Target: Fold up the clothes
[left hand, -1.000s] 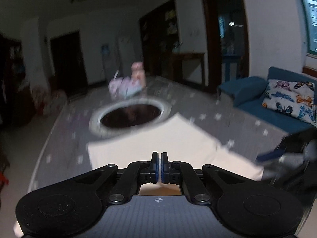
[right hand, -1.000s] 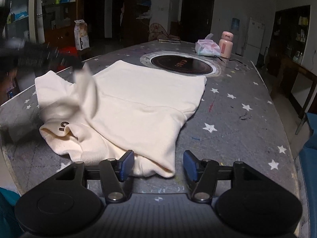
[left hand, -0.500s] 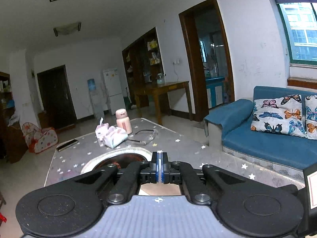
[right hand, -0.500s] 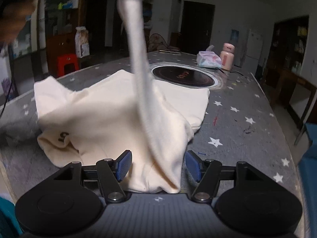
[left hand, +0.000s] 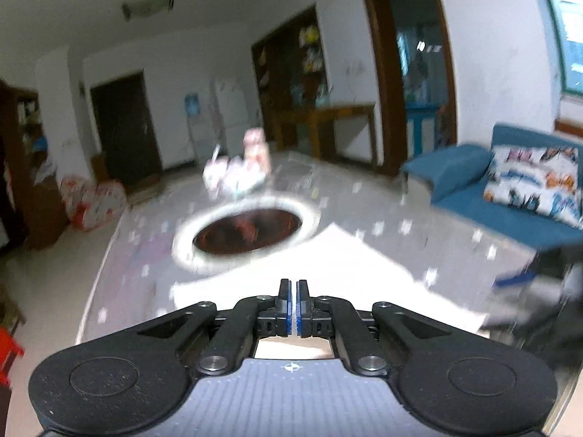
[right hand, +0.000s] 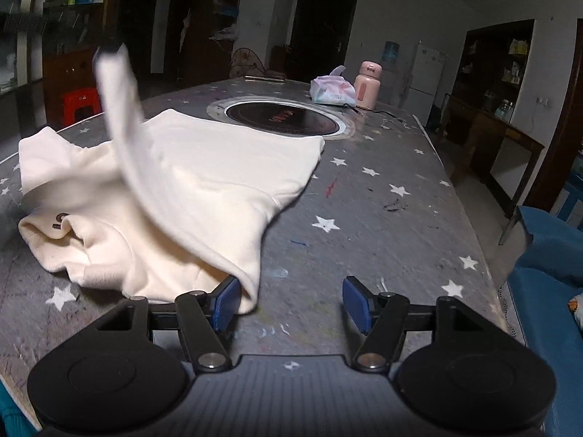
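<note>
While the left claw (right hand: 109, 44), clamped on the cream garment (right hand: 204, 182), lifts a fold, the right claw (right hand: 289, 300) has just been opening, empty.

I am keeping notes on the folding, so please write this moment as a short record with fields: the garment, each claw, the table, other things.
garment: cream top lies on the table, one part lifted high
left claw: shut; pinches the lifted part, seen in right wrist view
right claw: open, jaws just opening, nothing gripped
table: grey, white stars, round dark inset
other things: pink bottle, tissue pack
</note>
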Demonstrator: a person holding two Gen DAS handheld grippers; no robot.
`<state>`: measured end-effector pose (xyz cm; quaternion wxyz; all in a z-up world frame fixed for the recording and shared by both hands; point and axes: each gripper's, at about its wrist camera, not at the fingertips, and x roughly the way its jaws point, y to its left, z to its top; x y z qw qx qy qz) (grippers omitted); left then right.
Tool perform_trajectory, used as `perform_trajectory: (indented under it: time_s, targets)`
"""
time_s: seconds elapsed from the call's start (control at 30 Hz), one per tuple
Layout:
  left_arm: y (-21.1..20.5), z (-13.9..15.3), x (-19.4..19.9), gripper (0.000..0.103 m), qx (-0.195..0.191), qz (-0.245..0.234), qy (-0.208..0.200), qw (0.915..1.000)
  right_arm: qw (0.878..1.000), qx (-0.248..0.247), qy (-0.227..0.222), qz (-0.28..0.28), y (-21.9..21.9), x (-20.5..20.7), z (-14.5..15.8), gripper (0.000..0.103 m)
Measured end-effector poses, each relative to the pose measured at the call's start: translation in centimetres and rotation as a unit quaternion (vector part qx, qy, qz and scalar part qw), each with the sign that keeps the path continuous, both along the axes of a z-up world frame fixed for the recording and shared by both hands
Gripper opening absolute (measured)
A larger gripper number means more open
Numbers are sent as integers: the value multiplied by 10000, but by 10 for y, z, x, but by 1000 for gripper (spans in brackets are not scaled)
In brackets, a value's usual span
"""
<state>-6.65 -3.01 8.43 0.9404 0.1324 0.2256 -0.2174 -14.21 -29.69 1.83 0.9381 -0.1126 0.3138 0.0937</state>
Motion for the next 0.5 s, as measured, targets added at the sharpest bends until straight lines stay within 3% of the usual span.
perform_trajectory:
  time_s: [0.2,0.4,0.5]
  targets:
    - [20,-46,-12,6,403,208,470,9979,9992,-18,270,304,-9,-6,6,66]
    - [34,-53,-10,6,399,620,600,9955,9972,437,351,498,-13,1,30,49]
    - [32,-46,-14,6,221,516,586,9967,9943,787,292,662,-3,17,38,39]
